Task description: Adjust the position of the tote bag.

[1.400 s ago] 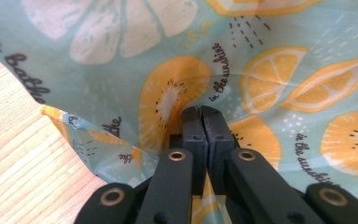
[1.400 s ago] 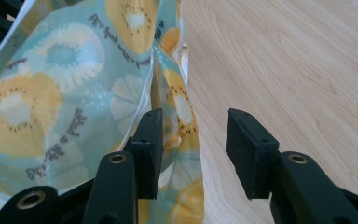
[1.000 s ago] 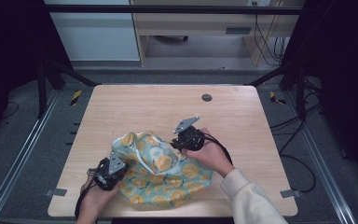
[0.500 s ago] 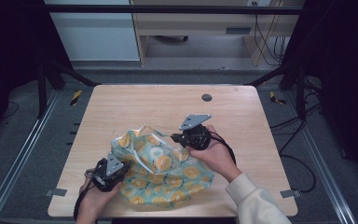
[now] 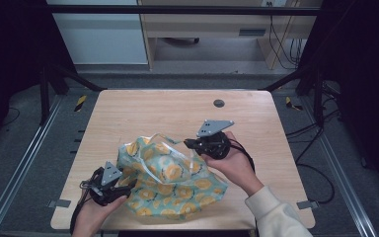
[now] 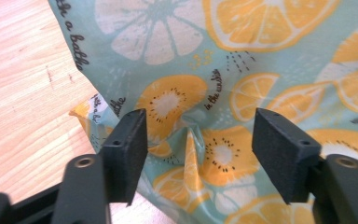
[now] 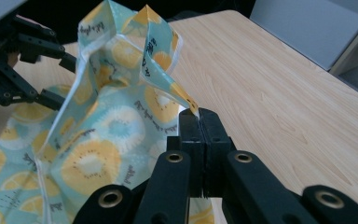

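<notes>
High view looks down; gripper views sit close (sharing the cloth (image 5: 172,182)).

Fruit-print cloth (image 6: 242,70): small black script, "th a bathe" at upper left, "in the sunshi" mid-frame; rest illegible.

On the table (image 5: 128,113), the cloth (image 5: 172,185) lies bunched near my edge, between my two hands. My left gripper (image 5: 109,183) sits at its left corner, jaws just opened astride a fold, pads apart from it. My right gripper (image 5: 197,144) is behind the cloth's right side, pinching a raised edge; a round hole (image 5: 219,103) lies farther back.
</notes>
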`<state>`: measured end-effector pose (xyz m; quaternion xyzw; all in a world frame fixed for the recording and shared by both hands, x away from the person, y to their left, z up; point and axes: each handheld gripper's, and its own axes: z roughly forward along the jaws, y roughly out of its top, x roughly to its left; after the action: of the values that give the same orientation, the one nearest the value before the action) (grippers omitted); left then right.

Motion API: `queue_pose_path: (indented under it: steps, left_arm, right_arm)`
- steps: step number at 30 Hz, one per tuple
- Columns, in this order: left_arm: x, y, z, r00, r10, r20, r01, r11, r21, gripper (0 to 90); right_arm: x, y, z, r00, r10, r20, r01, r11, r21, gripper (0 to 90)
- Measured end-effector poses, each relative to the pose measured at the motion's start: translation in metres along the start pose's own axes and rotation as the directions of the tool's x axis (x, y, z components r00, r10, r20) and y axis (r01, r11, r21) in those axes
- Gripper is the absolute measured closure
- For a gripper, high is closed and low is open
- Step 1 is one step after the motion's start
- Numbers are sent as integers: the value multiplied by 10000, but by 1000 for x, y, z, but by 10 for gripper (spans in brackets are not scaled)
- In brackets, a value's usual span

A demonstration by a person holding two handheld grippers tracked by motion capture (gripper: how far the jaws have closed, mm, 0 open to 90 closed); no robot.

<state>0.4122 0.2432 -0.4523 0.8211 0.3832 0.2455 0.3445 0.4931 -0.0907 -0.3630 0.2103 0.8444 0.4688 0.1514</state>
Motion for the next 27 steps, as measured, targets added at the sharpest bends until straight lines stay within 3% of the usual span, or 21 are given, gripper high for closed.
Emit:
queue_pose_path:
  steps: [6,13,27]
  left_arm:
    - [11,3,-14,9990,-447,-77,442,9974,-563,291]
    - [28,4,-26,9921,-1134,-528,1084,9901,-893,290]
    - [38,16,-39,9877,-1479,-510,1392,9798,-1439,319]
  right_arm:
    - [7,2,-5,10000,-36,-69,34,9997,-255,898]
    - [33,11,-10,9973,-507,-523,477,9972,-575,895]
    - [84,-3,-1,9818,-1299,-1382,1273,9915,-273,888]
